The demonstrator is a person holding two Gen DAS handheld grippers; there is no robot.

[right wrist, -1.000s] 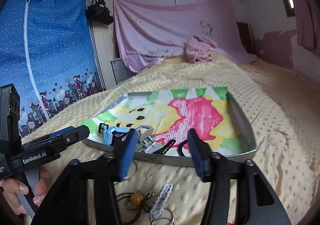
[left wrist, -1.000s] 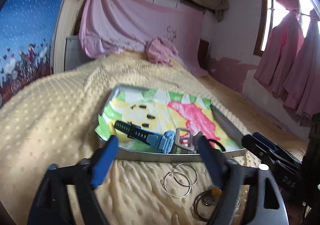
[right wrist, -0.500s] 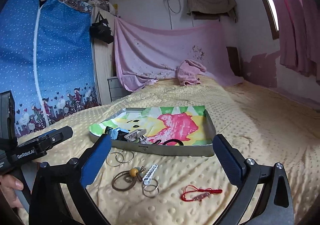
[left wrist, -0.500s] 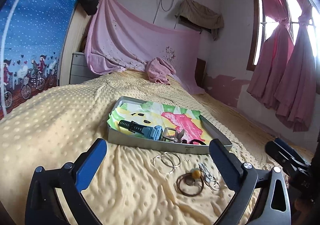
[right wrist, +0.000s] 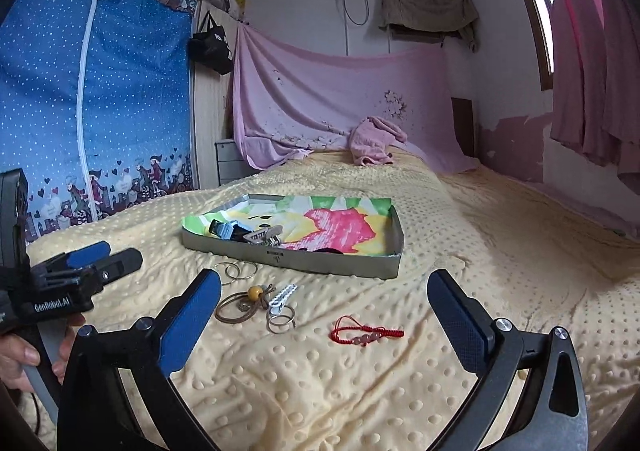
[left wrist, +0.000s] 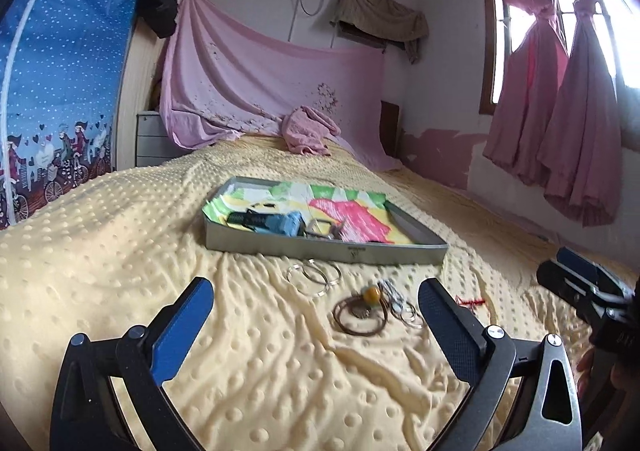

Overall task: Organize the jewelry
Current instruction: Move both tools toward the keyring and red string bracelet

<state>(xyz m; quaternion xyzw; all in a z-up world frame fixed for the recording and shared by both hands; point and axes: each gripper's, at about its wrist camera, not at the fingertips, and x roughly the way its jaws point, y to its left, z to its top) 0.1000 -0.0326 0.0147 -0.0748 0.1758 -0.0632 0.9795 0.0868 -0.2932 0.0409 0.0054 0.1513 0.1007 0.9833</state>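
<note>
A shallow grey tray (left wrist: 326,249) (right wrist: 344,265) lined with a bright drawing lies on the yellow bedspread. In it lie a blue watch (left wrist: 276,222) (right wrist: 226,229) and a metal clip (right wrist: 264,235). In front of the tray lie thin silver bangles (left wrist: 312,271) (right wrist: 236,271), a brown cord loop with an amber bead (left wrist: 362,313) (right wrist: 244,303), a white clip with key rings (right wrist: 282,305) and a red string bracelet (right wrist: 366,333). My left gripper (left wrist: 316,301) and right gripper (right wrist: 324,291) both stand open, held back from the jewelry with nothing between their fingers.
The bed runs back to a pink sheet (right wrist: 340,103) hung on the wall, with a crumpled pink cloth (left wrist: 308,131) near it. A blue fabric wardrobe (right wrist: 96,91) stands at the left, pink curtains (left wrist: 560,111) at the right. A hand (right wrist: 24,355) holds the left gripper's handle.
Both grippers have opened wide and pulled back from the tray, so the tray looks smaller. The bangles, cord loop and red bracelet on the bedspread have come into view.
</note>
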